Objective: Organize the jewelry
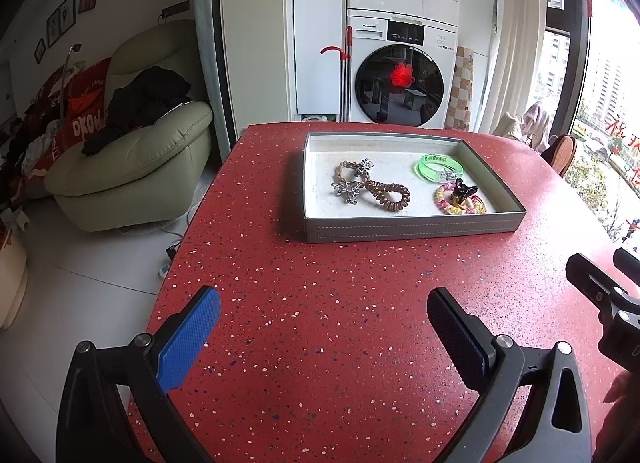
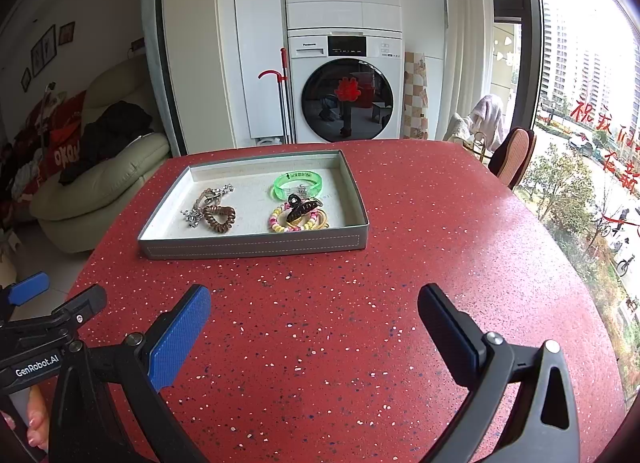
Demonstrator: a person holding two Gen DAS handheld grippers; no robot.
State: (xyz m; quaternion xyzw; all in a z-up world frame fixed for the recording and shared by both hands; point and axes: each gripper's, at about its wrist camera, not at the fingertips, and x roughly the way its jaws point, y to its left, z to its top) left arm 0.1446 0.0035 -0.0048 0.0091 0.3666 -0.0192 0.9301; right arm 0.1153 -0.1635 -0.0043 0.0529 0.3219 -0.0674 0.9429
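Note:
A grey tray (image 1: 412,228) (image 2: 256,246) sits on the red speckled table. In it lie a green bangle (image 1: 440,168) (image 2: 298,184), a brown coil hair tie (image 1: 388,194) (image 2: 219,217), silver sparkly pieces (image 1: 347,190) (image 2: 191,216), a beaded bracelet (image 1: 460,203) (image 2: 294,223) and a dark claw clip (image 1: 464,189) (image 2: 302,207). My left gripper (image 1: 324,315) is open and empty over the table, well short of the tray. My right gripper (image 2: 314,313) is open and empty, also short of the tray.
The red table (image 1: 320,303) (image 2: 440,243) ends at a curved left edge above a white floor. A green sofa (image 1: 132,159) stands at left, stacked washers (image 1: 400,75) behind, a chair (image 2: 516,161) and window at right. The other gripper shows at the frame edges.

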